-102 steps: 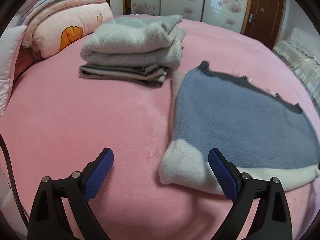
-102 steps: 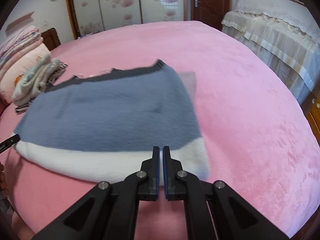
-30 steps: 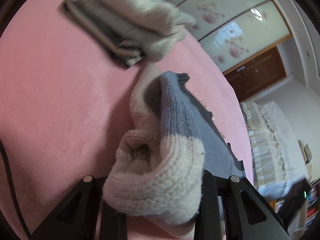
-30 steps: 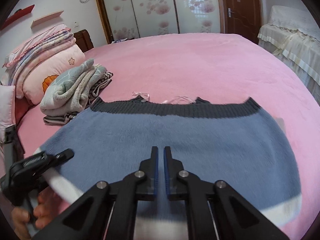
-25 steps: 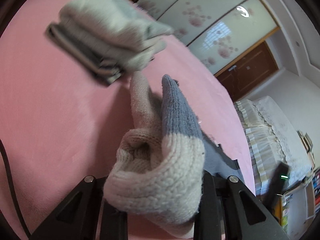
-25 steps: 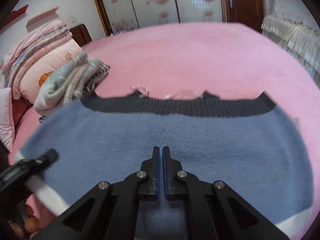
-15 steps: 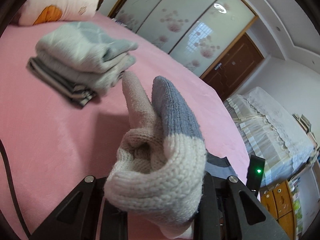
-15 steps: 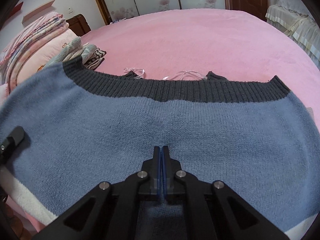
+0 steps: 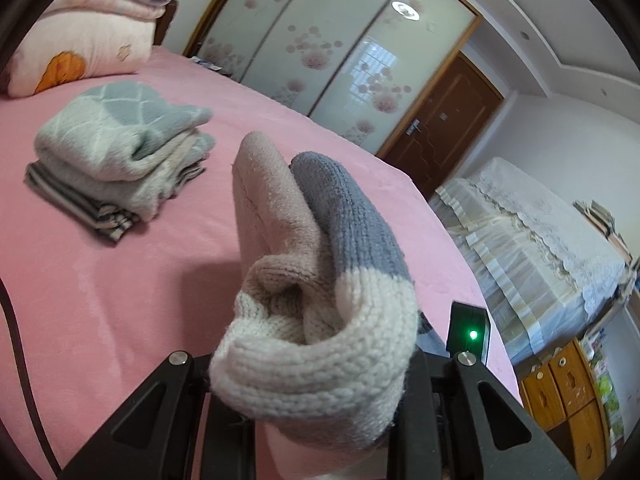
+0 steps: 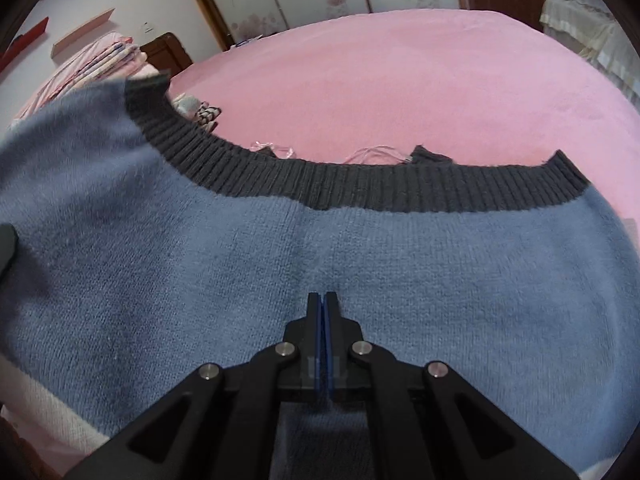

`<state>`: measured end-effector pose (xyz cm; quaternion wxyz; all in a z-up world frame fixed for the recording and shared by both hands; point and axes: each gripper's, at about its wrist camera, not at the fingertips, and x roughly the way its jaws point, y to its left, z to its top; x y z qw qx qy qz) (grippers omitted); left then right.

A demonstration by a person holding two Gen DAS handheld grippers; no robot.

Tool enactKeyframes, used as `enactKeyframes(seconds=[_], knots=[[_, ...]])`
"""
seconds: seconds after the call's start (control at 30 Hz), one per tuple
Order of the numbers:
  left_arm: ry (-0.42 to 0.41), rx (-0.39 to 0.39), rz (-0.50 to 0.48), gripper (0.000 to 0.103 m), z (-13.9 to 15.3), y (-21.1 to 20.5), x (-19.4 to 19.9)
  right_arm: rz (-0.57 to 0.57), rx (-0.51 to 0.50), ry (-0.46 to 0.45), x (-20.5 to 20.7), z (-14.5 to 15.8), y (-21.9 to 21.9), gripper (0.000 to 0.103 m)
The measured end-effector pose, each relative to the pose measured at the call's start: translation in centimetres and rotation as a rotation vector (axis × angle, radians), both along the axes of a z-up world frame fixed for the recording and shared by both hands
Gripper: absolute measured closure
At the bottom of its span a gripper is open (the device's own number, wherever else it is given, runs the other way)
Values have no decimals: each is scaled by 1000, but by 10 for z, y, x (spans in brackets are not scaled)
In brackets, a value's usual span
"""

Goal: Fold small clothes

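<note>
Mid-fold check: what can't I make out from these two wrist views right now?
- Left gripper pads: left wrist view, buried under the bunched sweater.
- Whether the shut right gripper touches the knit: right wrist view, can't tell.
- Sweater's lifted left side: blurred.
- Folded pile: right wrist view, mostly behind the sweater.

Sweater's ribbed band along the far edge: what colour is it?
Dark charcoal grey, against the blue knit body of the sweater. The ribbed band shows best in the right wrist view.
</note>
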<state>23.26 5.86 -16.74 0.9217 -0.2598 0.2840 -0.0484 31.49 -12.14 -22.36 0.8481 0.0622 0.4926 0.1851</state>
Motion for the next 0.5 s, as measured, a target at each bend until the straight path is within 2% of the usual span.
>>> enactKeyframes(seconds=[0.13,0.27,0.5], knots=[[-14,29,-39,82,9,-26,5,-10,16,-35,-3,15,-15,102],[-24,54,-96,82,13,-61,13,-41,25,-55,-13,27,-50,102],[-6,96,-230,82,0,-137,23,-94,-24,-68,-33,28,-114,102]])
